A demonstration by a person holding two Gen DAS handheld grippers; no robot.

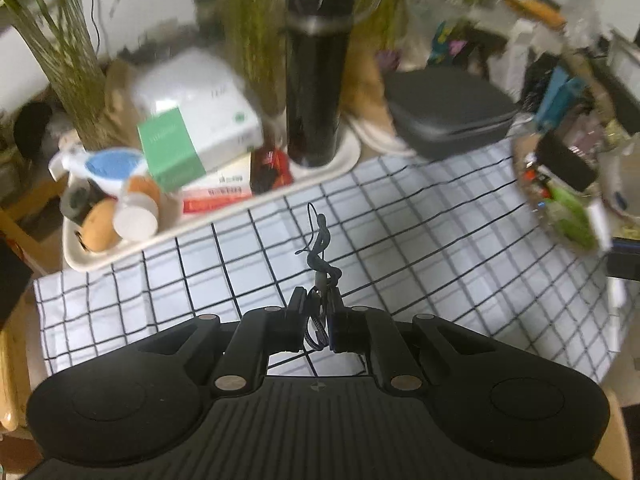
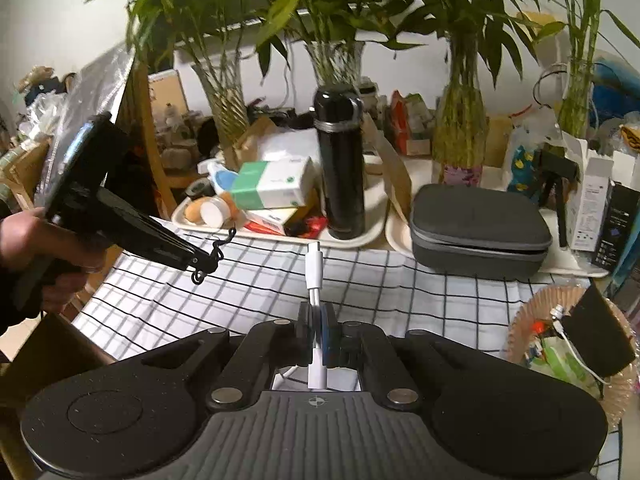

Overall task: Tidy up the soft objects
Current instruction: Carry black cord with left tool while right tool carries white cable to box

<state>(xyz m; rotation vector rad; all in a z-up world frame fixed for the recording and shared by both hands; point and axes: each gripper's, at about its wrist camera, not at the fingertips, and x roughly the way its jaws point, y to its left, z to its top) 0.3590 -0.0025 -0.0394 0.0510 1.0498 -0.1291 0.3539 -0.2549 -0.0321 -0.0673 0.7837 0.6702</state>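
Your left gripper (image 1: 318, 316) is pinching a thin dark cord (image 1: 320, 240) between its pads, and the loose end is curling up and away from the fingertips, above the checked cloth (image 1: 420, 208) on the surface. It is looking very light and limp, with no stiffness to hold a line, so you are getting a wavy strand whose long axis is running roughly along the gripper's own line, towards the tray (image 1: 120, 256). Take it near the middle or by the thicker braided part at the pads; a hold at the tip will probably let it flop and slip.

Your right gripper (image 2: 319, 320) is clamped on a white cable (image 2: 315, 276), its plug end standing clear of the fingertips and pointing away from you towards the black flask (image 2: 340, 168). That short stub is looking stiffer, light and smooth; the rest is trailing back under the gripper. Grip it just behind the plug, where it is looking firmest.
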